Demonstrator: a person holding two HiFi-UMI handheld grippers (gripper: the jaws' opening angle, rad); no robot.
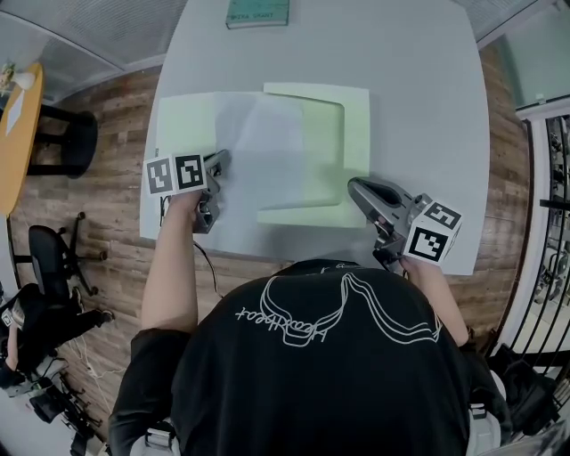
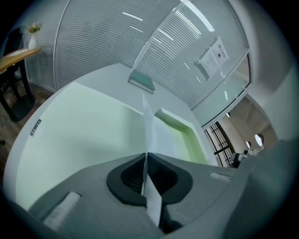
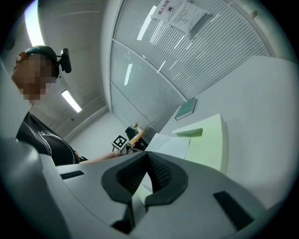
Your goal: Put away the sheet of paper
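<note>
A white sheet of paper point(image 1: 258, 169) lies over an open pale green folder point(image 1: 325, 165) on the grey table point(image 1: 410, 80). My left gripper point(image 1: 217, 164) is shut on the sheet's left edge. In the left gripper view the sheet point(image 2: 148, 133) stands edge-on, rising from between the closed pads point(image 2: 146, 156), with the folder point(image 2: 88, 130) spread beyond. My right gripper point(image 1: 354, 187) sits at the folder's near right corner. Its jaws point(image 3: 147, 156) are shut, seemingly pinching the folder's edge point(image 3: 208, 144), though the contact is hard to make out.
A teal book point(image 1: 257, 12) lies at the table's far edge. Left of the table stand an orange round table point(image 1: 16, 134) and black chairs point(image 1: 49, 254) on the wooden floor. A black railing point(image 1: 543, 178) runs along the right.
</note>
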